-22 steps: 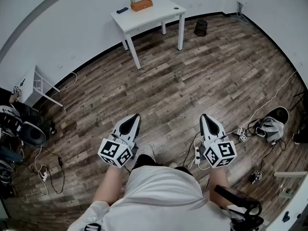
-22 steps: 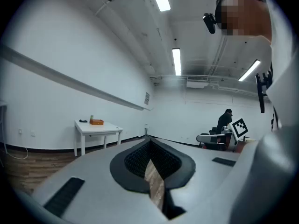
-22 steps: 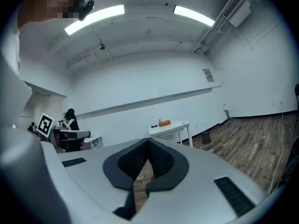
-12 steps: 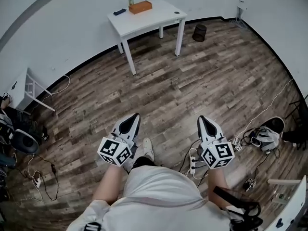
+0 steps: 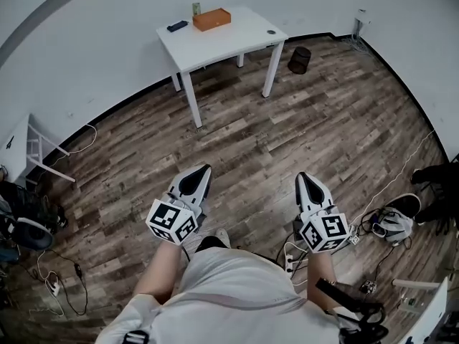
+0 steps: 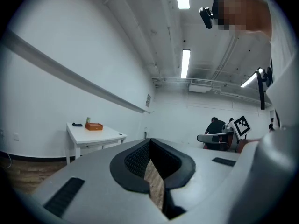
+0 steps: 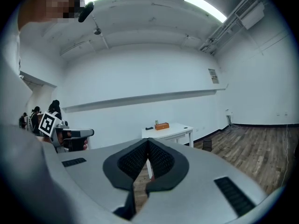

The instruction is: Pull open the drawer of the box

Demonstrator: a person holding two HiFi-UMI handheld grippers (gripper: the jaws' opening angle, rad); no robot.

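Head view shows the person standing on a wooden floor (image 5: 323,127), with the left gripper (image 5: 201,173) and the right gripper (image 5: 304,179) held out side by side at waist height, well apart from each other and both pointing towards a white table (image 5: 237,40) by the far wall. The orange box (image 5: 211,18) sits near the table's back edge, far from both grippers, with a small dark object (image 5: 177,26) just beside it; its drawer is too small to make out. A dark bin (image 5: 300,59) stands on the floor near the table. Left gripper view has the left gripper (image 6: 150,144) with its jaws pressed together at the tips and nothing between them; the box (image 6: 94,126) lies off to the left on the table (image 6: 100,136). Right gripper view has the right gripper (image 7: 148,143) likewise closed on nothing, with the box (image 7: 162,125) on the table (image 7: 174,132) a little right of its tips.
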